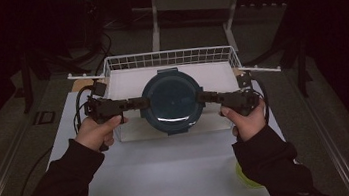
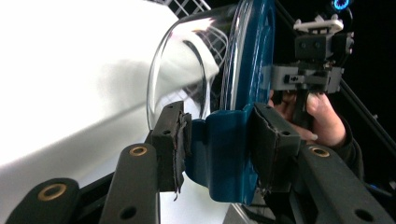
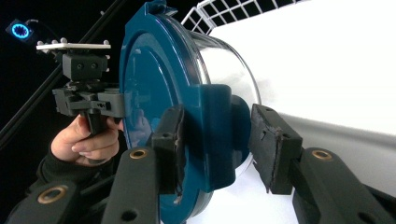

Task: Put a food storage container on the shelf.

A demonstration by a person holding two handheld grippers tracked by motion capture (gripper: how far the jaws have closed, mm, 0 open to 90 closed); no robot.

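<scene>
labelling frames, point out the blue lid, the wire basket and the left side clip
blue lid point(image 1: 173, 100), high view, middle of its top
wire basket point(image 1: 167, 58), high view, far wall
left side clip point(image 2: 226, 154), left gripper view, its flat face

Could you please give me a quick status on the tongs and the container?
Left tongs and right tongs each clamped on a lid latch. Blue-lidded clear container held over wire basket. Nothing in the way.

sleeves – dark, long | hand-held gripper – black jaws, brass rivets
</scene>
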